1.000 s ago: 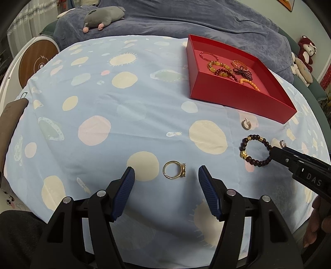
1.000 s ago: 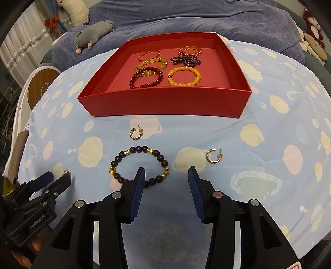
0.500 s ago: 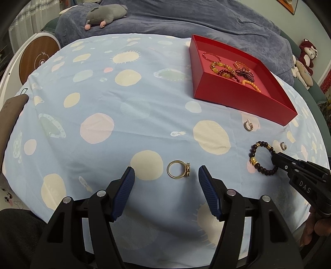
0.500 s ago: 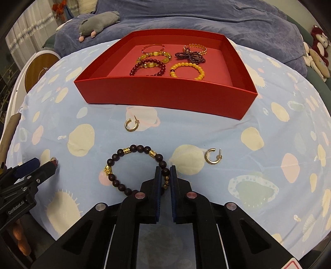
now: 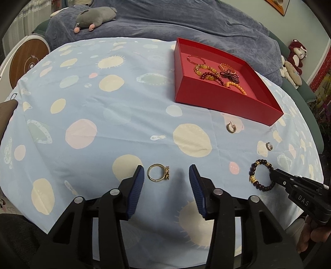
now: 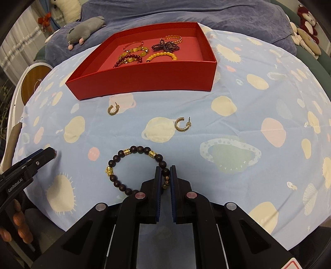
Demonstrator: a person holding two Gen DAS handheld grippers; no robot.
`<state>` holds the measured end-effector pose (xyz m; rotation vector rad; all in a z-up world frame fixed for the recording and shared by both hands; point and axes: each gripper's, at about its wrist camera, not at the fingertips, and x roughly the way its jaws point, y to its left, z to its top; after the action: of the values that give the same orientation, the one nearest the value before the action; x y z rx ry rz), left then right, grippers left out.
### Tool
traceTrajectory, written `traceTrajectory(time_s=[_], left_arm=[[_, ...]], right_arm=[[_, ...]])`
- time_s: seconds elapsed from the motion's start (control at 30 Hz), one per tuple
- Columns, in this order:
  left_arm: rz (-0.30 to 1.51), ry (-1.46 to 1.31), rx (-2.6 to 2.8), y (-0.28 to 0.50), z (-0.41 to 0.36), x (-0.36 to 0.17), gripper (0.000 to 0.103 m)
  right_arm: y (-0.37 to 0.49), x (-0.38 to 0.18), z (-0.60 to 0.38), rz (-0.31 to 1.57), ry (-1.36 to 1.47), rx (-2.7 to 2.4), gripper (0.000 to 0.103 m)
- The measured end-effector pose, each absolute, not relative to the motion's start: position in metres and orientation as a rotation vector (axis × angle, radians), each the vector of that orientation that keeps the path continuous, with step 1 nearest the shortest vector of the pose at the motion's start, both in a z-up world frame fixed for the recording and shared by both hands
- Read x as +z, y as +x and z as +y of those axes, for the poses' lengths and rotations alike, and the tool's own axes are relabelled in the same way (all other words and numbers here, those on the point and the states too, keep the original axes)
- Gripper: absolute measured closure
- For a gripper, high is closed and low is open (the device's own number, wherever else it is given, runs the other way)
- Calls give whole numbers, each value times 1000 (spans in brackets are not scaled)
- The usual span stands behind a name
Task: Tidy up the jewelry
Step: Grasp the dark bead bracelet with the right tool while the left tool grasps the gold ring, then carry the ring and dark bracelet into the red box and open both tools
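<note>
A dark bead bracelet (image 6: 124,165) with gold beads is pinched on its right side by my right gripper (image 6: 165,174), which is shut on it; it also shows in the left wrist view (image 5: 255,175), held just above the cloth. My left gripper (image 5: 166,175) is open over the cloth, with a gold ring (image 5: 158,172) between its fingers near the left one. The red box (image 6: 144,78) at the back holds several bracelets. Two gold hoop earrings (image 6: 113,109) (image 6: 182,124) lie on the cloth in front of the box.
The table has a light blue spotted cloth (image 5: 103,124). A blue-covered bed with a grey plush toy (image 5: 95,18) lies behind. More plush toys (image 5: 293,62) sit at the right. A round white and wood device (image 5: 26,62) stands at the left.
My right gripper closed on the bead bracelet and has pulled it back toward the near table edge. My left gripper has shifted right, so the ring now lies near its left finger.
</note>
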<state>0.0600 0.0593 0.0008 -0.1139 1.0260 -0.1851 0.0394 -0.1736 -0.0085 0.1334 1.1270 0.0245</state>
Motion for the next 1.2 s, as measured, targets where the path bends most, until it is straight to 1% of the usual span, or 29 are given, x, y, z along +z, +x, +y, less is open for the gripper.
traceTrajectory(time_s=[0.03,0.07,0.23,0.33,0.5,0.53,0.6,0.63,0.67,0.73,0.87,0.9,0.97,1.2], left_arm=[[1033,-114,-188,61,58,-1,71],[1037,-110,-187,61,58,-3,74],[1026,-84,-188,63,52,-4,75],[1022,-68,-188,64,50,-4,86],[1022,-79,-188,64,51,-4,85],[1022,-74,-182,64,50,-4,84],[1015,-67,-162,63,51,-3,73],[1011,-60,-145,63,51,-3,65],[1004,-57,-131,63,52,-2,62],[1010,-66,-127,65,55,-4,62],[1017,-54,-134,66,53,-5,63],[1016,-52,-139,66,52,-5,65],[1017,-54,-158,66,51,-5,80],[1025,-77,-180,66,51,-3,81]], right_arm=[[39,-9,-174,1127,138,25,96],[39,-8,-174,1128,142,26,96],[39,-8,-175,1128,148,26,96],[39,-8,-174,1128,149,27,96],[40,-8,-174,1128,153,28,96],[40,-8,-174,1128,155,28,96],[40,-9,-174,1128,156,28,96],[40,-8,-174,1128,157,28,96],[40,-8,-174,1128,158,29,96],[40,-8,-174,1128,160,29,96],[41,-9,-174,1128,164,29,96],[41,-9,-174,1128,165,30,96],[40,-8,-174,1128,169,32,96],[38,-3,-172,1117,173,46,96]])
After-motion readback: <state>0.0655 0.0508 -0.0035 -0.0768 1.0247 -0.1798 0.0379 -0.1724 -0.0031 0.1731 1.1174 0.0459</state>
